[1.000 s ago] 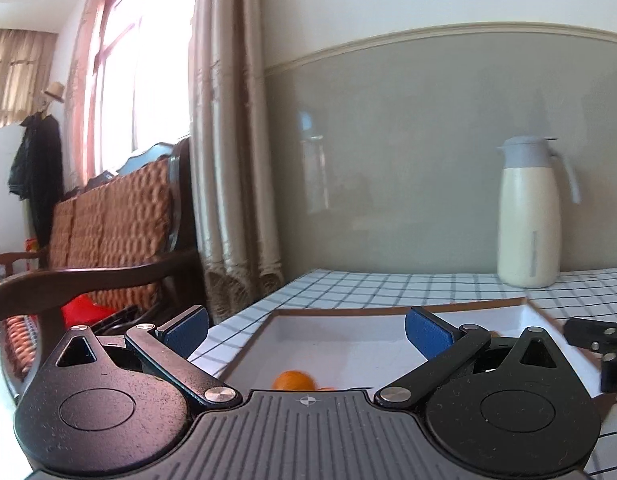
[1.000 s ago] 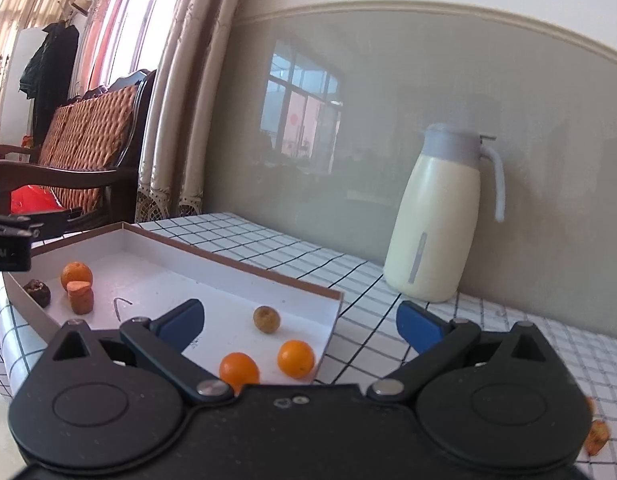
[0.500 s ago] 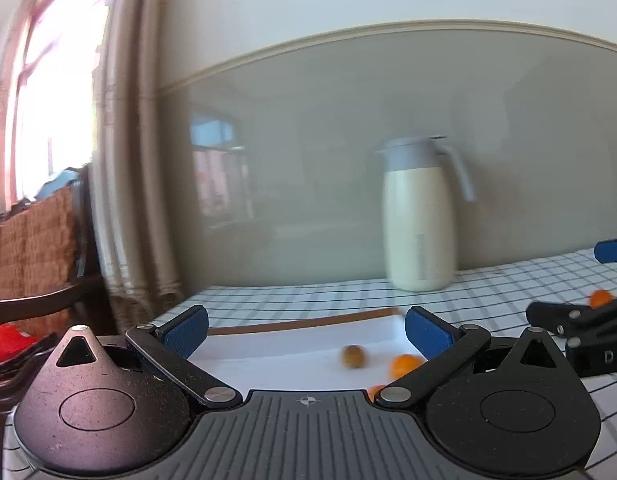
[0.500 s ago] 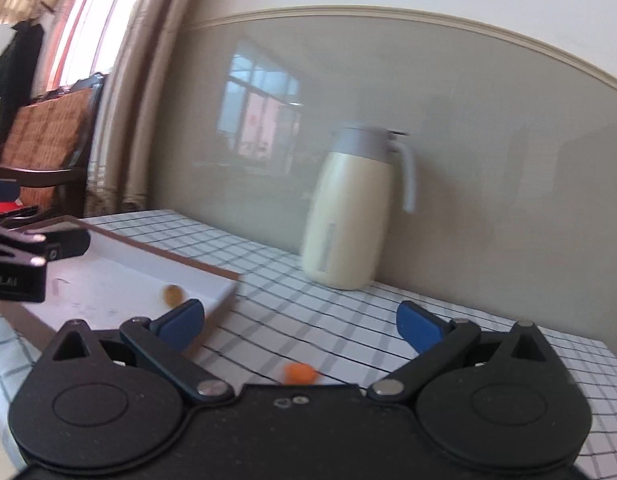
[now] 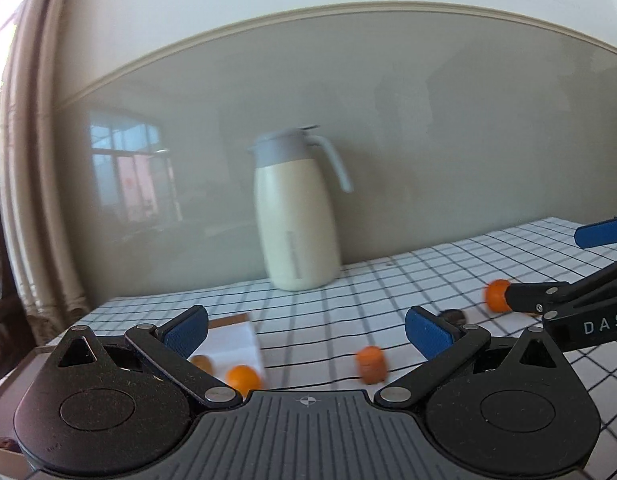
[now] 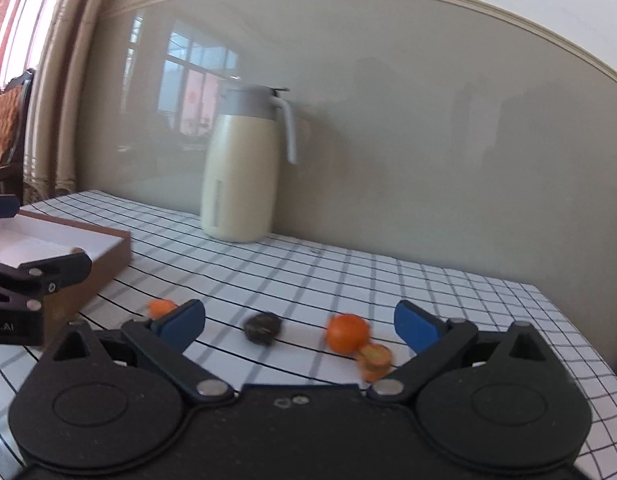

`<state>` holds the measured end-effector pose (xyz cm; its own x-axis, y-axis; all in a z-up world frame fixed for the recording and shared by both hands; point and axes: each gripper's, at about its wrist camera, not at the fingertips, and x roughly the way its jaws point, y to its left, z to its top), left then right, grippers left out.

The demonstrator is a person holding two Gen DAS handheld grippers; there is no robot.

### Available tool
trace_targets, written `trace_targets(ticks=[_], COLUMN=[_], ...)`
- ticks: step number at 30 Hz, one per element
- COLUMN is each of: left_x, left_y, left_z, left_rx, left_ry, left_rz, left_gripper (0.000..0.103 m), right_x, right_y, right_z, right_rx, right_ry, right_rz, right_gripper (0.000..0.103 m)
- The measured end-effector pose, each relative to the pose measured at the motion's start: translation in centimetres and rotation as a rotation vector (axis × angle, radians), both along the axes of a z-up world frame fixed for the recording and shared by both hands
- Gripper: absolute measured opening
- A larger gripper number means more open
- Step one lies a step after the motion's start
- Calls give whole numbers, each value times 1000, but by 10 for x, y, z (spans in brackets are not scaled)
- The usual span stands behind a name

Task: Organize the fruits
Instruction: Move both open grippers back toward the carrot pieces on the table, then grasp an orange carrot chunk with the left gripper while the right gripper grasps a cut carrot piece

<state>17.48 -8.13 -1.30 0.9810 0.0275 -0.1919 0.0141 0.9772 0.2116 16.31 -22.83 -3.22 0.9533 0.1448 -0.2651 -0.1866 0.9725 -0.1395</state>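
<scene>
My left gripper [image 5: 306,328] is open and empty above the checked table, with an orange chunk [image 5: 371,364] lying between its fingers. The white tray [image 5: 238,340] sits at its lower left with an orange [image 5: 242,378] and a brownish fruit [image 5: 200,361] inside. My right gripper [image 6: 298,326] is open and empty. Between its fingers lie a dark fruit [image 6: 262,327], an orange [image 6: 347,333] and an orange chunk [image 6: 373,359]. Another orange chunk [image 6: 161,307] lies by its left finger. The right gripper also shows at the right edge of the left wrist view, next to an orange [image 5: 495,295].
A cream jug with a grey lid [image 5: 294,216] stands at the back against the wall, also in the right wrist view [image 6: 240,168]. The tray's brown wall [image 6: 108,256] is at the left. The table edge [image 6: 580,344] falls off at the right. Curtains hang at the far left.
Both grippers have swung to the right, away from the tray and toward the loose fruit on the cloth. Both stay open and empty.
</scene>
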Motion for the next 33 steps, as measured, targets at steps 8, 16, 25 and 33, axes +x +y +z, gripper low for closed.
trace_targets(ticks=[8,16,25,33], left_x=[34,61,90,104], left_y=[-30,-38,-36,-33], left_z=[-10,-21,-33,-43], left_rx=[-12,-39,-83,-104], left_ry=[99,176,277,345], left_rz=[-26,-16,14,32], left_gripper=[103,92,68,53], right_x=[26,54,75,83], right_y=[-26,-27,-37,-38], right_z=[-10,-20,-31,-33], right_rx=[16,-1,38,56], right_ry=[76,132,219,253], right_rz=[-50,-72,-98,-106], right_gripper=[82,73,61,47])
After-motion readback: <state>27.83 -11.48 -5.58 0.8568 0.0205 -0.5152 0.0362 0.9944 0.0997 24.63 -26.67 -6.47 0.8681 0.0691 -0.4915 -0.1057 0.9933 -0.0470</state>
